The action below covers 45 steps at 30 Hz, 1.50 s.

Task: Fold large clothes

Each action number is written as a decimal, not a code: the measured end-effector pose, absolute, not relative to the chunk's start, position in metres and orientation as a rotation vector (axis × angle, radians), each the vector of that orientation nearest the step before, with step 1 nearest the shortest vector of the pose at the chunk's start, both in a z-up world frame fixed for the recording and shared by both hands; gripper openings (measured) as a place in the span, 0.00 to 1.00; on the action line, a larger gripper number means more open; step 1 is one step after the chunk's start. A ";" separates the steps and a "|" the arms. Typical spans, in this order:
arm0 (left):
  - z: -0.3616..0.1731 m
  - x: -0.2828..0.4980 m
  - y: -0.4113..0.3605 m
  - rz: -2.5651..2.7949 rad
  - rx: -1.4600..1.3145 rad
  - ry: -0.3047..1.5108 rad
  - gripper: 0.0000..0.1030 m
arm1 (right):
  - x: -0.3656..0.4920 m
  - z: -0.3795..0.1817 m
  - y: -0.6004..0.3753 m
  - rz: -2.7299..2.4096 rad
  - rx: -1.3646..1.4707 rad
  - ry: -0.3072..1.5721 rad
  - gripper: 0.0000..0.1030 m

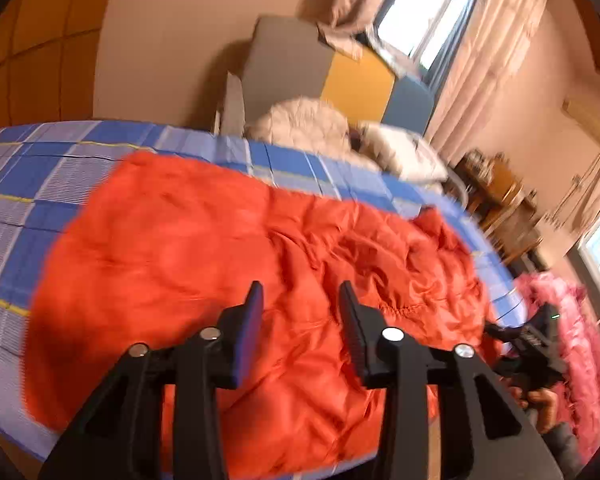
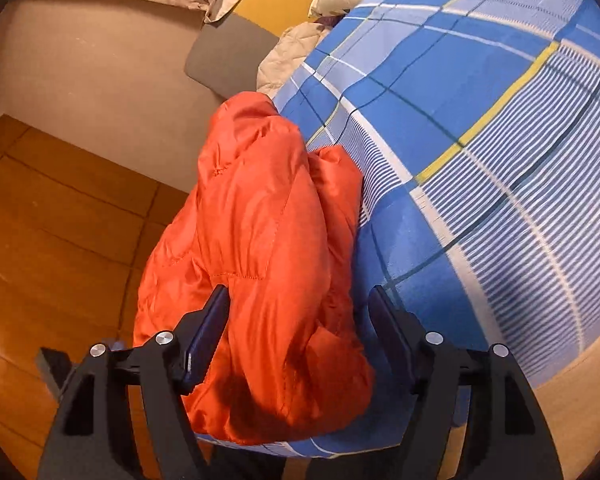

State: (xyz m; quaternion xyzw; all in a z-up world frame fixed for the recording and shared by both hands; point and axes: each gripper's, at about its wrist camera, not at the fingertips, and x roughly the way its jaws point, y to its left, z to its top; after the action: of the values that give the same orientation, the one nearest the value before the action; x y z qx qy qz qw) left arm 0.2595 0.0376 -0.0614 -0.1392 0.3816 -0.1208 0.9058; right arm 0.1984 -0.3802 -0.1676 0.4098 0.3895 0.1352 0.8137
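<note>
An orange padded jacket (image 1: pixel 204 264) lies spread and rumpled on a blue plaid bed sheet (image 1: pixel 40 160). My left gripper (image 1: pixel 300 296) is open just above the jacket's middle, holding nothing. In the right wrist view the jacket's end (image 2: pixel 260 240) bunches at the bed's edge beside the sheet (image 2: pixel 480 120). My right gripper (image 2: pixel 300 300) is open with its jaws on either side of that bunched end, not closed on it. The right gripper also shows in the left wrist view (image 1: pixel 532 344) at the jacket's right edge.
A white fluffy pillow (image 1: pixel 312 124) and a grey, yellow and blue headboard (image 1: pixel 340 76) stand at the bed's far end. A pink fluffy garment (image 1: pixel 568 332) lies at the right. Wooden furniture (image 1: pixel 500 196) stands by curtains. Wooden floor (image 2: pixel 52 220) lies beside the bed.
</note>
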 end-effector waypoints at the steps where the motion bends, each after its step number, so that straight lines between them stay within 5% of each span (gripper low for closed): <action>1: -0.066 0.265 0.027 -0.240 -0.263 0.809 0.34 | 0.199 -0.167 -0.379 0.292 0.874 0.827 0.67; 8: -0.101 0.281 -0.004 -0.225 -0.188 0.889 0.34 | 0.201 -0.159 -0.369 0.309 0.830 0.818 0.41; 14: -0.116 0.284 -0.003 -0.253 -0.201 0.910 0.34 | 0.200 -0.131 -0.356 0.304 0.751 0.793 0.29; 29: -0.142 0.296 -0.002 -0.267 -0.232 0.927 0.30 | 0.199 0.011 -0.219 0.421 0.320 0.680 0.22; 45: -0.090 0.250 0.070 -0.244 -0.294 0.829 0.27 | 0.207 0.028 -0.113 0.488 0.072 0.698 0.19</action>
State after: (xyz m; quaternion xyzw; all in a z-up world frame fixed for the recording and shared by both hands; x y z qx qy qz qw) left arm 0.2497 0.0705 -0.0901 -0.1418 0.4005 -0.1179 0.8976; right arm 0.2072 -0.1134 0.0284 0.0350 0.3382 0.2368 0.9101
